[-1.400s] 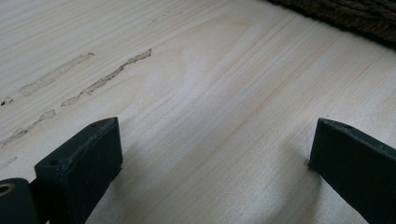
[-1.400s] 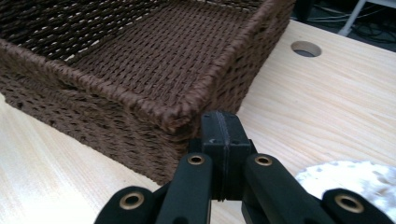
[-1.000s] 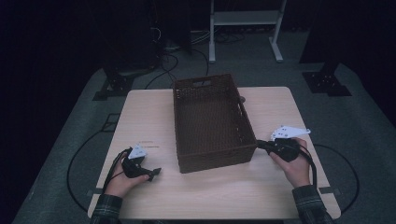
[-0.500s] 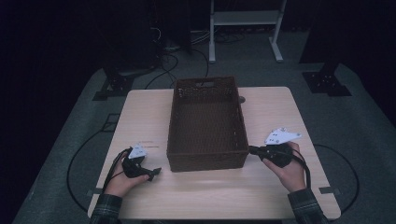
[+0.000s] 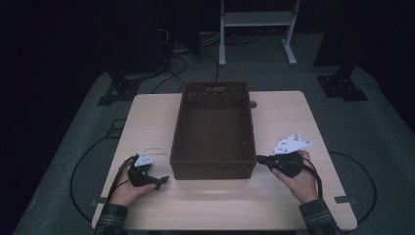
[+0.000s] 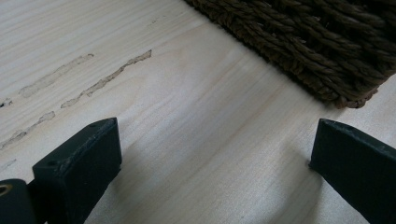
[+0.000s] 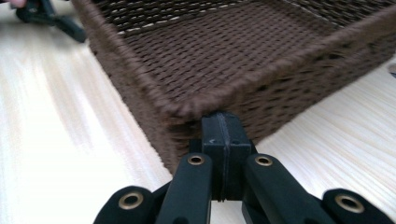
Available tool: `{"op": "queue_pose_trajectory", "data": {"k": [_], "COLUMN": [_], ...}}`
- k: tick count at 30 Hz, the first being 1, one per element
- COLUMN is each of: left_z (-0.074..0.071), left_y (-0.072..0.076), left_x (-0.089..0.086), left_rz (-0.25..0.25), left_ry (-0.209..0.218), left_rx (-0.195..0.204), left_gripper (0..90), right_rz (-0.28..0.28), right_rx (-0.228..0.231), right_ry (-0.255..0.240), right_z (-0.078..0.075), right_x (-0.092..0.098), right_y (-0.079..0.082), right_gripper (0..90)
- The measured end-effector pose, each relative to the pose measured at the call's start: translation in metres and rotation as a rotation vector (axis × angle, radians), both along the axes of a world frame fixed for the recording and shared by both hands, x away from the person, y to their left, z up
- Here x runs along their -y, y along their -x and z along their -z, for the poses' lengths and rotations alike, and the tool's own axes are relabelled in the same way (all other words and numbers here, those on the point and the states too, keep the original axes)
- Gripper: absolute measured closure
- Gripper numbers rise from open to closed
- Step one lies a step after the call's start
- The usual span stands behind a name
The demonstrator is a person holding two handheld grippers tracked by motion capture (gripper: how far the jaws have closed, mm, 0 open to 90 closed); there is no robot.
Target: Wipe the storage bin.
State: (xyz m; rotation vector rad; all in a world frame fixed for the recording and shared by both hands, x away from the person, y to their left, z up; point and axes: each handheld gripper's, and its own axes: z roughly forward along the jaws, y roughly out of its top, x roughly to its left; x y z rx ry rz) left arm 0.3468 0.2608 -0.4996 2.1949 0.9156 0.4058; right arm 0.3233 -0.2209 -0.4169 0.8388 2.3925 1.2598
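- I am pressing my right gripper (image 7: 223,133), jaws together and holding nothing, against the near right corner of the basket (image 5: 214,128).
- I am resting my left gripper (image 5: 161,180), jaws apart, by its near left corner.
- The basket is sitting square mid-table (image 5: 147,112); little squaring looks left.
- It is dark brown, woven, rectangular, empty.

One brown woven basket (image 5: 214,129) sits on one wooden tabletop (image 5: 147,117). Two hand-held claws are here, a left claw (image 5: 163,180) and a right claw (image 5: 260,158), held by two hands, each trailing one cable.
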Motion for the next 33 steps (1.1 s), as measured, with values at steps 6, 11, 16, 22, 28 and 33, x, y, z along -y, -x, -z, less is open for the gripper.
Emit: {"op": "queue_pose_trajectory", "data": {"k": [6,11,16,22,28,33], "left_z": [0.0,0.0,0.0,0.0,0.0,0.0], "left_y": [0.0,0.0,0.0,0.0,0.0,0.0], "left_x": [0.0,0.0,0.0,0.0,0.0,0.0], "left_rz": [0.003,0.003,0.004,0.004,0.004,0.004], "left_ry": [0.0,0.0,0.0,0.001,0.001,0.001], "left_rx": [0.0,0.0,0.0,0.0,0.0,0.0], "left_gripper": [0.9,0.9,0.9,0.9,0.9,0.9], "right_rz": [0.078,0.132,0.173,0.19,0.174,0.174], "right_rx": [-0.001,-0.013,-0.009,-0.026,-0.06,-0.103], "right_ry": [-0.005,0.003,0.005,0.016,0.045,0.08], "right_z": [0.002,0.013,0.022,0.033,0.046,0.057], "right_x": [0.015,0.024,0.029,0.031,0.029,0.027], "right_y": [0.0,0.004,0.009,0.015,0.018,0.015], "right_gripper": [82.6,67.4,52.7,39.4,32.0,29.9]}}
